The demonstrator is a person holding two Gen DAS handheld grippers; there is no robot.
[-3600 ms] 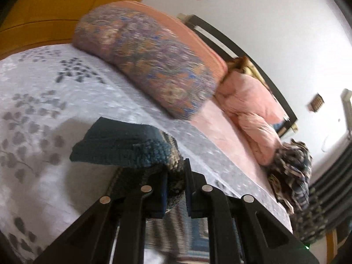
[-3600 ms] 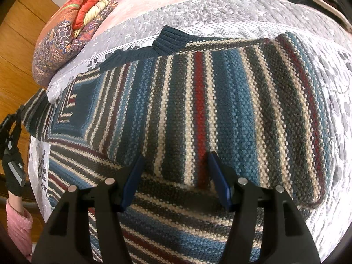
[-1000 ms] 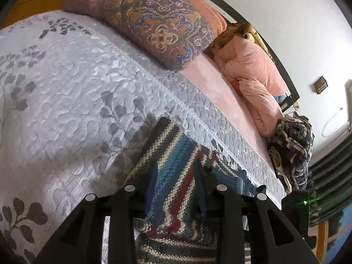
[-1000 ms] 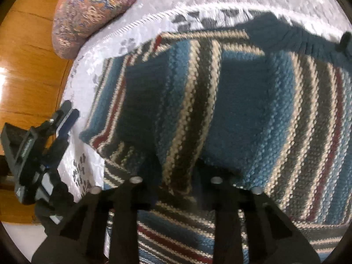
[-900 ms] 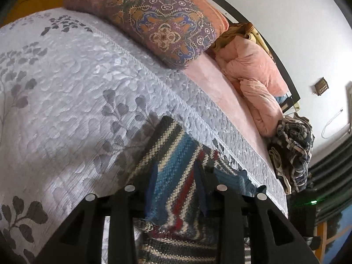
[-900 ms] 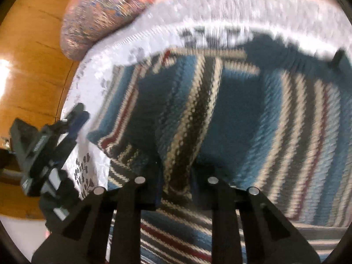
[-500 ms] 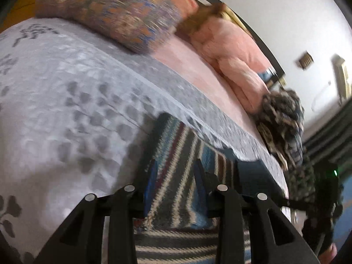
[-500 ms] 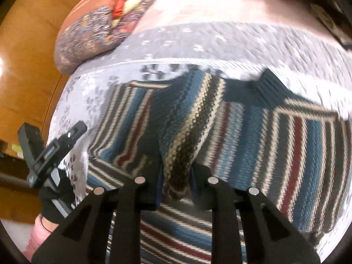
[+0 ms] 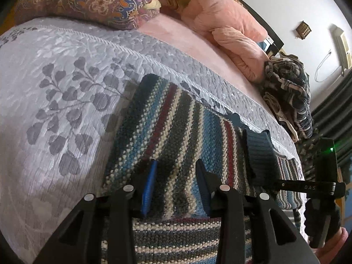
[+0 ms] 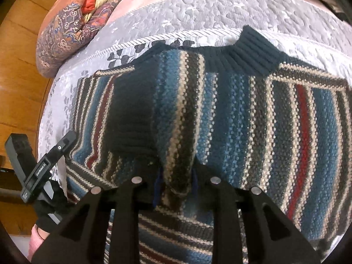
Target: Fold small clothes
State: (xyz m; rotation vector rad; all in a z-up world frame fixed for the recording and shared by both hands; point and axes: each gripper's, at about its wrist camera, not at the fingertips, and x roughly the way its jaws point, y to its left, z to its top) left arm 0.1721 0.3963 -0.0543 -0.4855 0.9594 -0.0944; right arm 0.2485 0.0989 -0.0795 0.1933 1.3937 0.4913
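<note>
A knitted sweater [image 10: 264,121] with blue, cream, dark and red stripes lies spread on the bed. Its sleeve is folded over the body, the dark cuff [image 10: 132,114] on top, below the ribbed collar [image 10: 248,52]. My right gripper [image 10: 176,182] is shut on a bunched fold of the striped sleeve beside the cuff. My left gripper [image 9: 176,182] is open, low over the sweater [image 9: 187,132] at its left edge, with nothing pinched. The right wrist view shows the left gripper [image 10: 66,140] at the sweater's side. In the left wrist view the right gripper [image 9: 283,184] reaches to the collar [image 9: 259,154].
A grey leaf-patterned bedspread [image 9: 66,88] covers the bed. A paisley pillow [image 9: 88,0] and a pink quilt [image 9: 231,28] lie at the head, with a heap of clothes [image 9: 290,92] beyond. Wooden floor [image 10: 17,66] runs along the bed's left side.
The left gripper, earlier shut on the dark cuff, now stands open. The right gripper, earlier open, has shut on the sleeve and drawn back, bringing the collar into view.
</note>
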